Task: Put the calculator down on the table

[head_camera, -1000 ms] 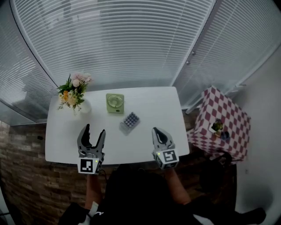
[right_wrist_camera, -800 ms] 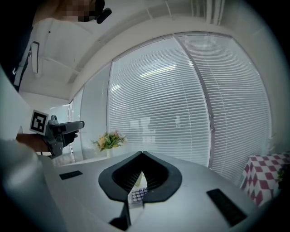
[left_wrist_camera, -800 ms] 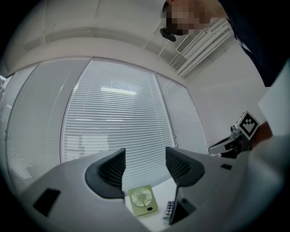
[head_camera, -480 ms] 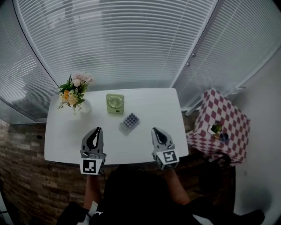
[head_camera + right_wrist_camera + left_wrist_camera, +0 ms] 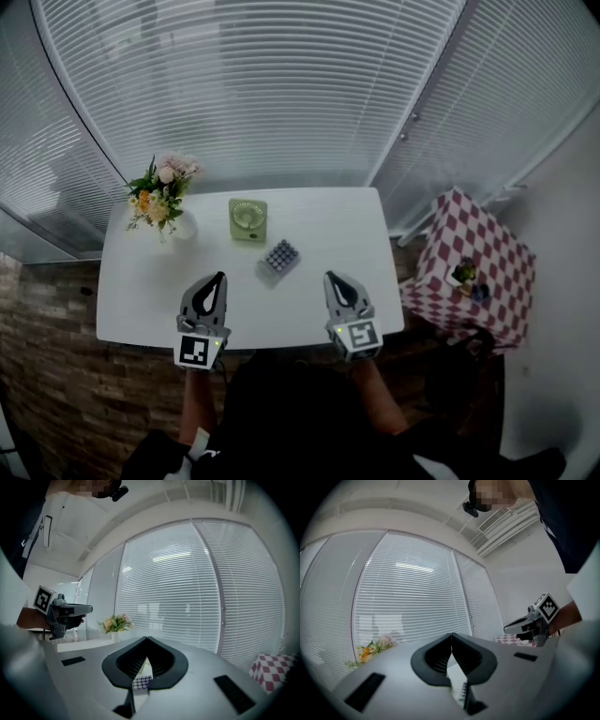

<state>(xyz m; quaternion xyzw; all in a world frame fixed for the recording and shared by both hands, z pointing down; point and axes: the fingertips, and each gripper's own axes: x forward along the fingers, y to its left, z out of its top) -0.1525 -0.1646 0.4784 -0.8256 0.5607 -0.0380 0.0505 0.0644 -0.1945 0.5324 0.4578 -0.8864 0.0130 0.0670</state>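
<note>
The calculator [image 5: 279, 259], a small grey pad with dark keys, lies flat on the white table [image 5: 328, 225], a little right of its middle. It shows through the jaw gap in the right gripper view [image 5: 140, 682] and only as a sliver in the left gripper view [image 5: 462, 692]. My left gripper [image 5: 218, 278] hovers over the table's near edge, to the left of and nearer than the calculator, jaws shut on nothing. Level with it, my right gripper [image 5: 335, 278] is right of and nearer than the calculator. Its jaw tips meet, and it holds nothing.
A green desk fan [image 5: 247, 218] stands behind the calculator. A vase of flowers [image 5: 157, 199] occupies the back left corner. A red-and-white checkered side table [image 5: 487, 244] with a small plant [image 5: 461, 272] sits to the right. Window blinds [image 5: 281, 94] close off the far side.
My left gripper's jaws went from wide open to shut, with nothing between them, and it drifted slightly right. The right gripper and the calculator stayed put.
</note>
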